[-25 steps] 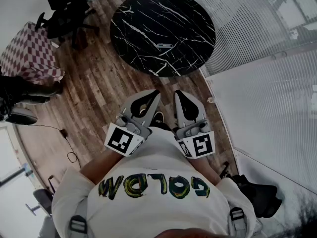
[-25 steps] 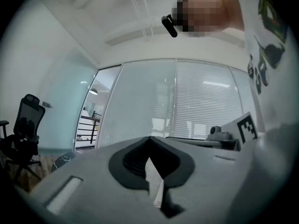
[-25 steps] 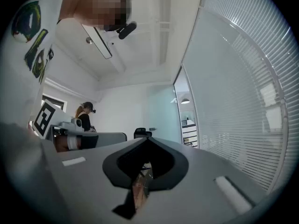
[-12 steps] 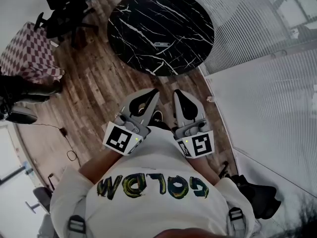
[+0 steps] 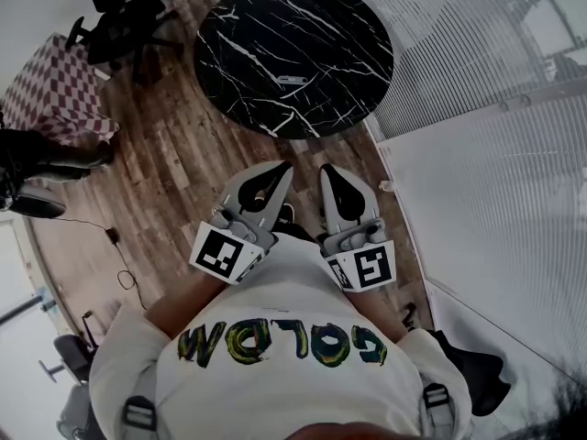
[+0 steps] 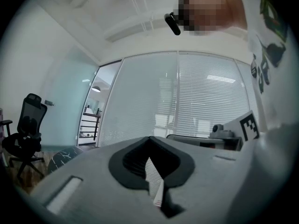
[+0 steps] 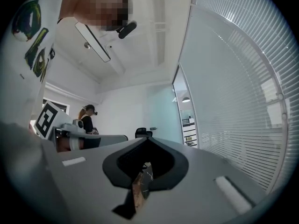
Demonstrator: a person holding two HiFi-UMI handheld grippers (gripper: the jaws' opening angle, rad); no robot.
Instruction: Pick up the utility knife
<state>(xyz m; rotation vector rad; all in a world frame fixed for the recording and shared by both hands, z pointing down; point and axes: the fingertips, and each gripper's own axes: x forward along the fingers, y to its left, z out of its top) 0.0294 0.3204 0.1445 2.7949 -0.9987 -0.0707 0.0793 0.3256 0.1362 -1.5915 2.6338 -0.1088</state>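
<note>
- A round black marble desk [image 5: 348, 26] stood on wood flooring [image 5: 165, 181].
- The utility knife [image 5: 295, 80] lay near the desk's centre, untouched.
- I held the left gripper [image 5: 281, 169] and right gripper [image 5: 328, 170] pressed together and empty, short of the near edge; I judged the reach not yet begun.

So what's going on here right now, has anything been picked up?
Nothing is picked up yet. The person holds the left gripper and right gripper close to the chest, both shut and empty, pointing toward the round black marble table. The utility knife lies on that table, apart from both grippers, untouched.
</note>
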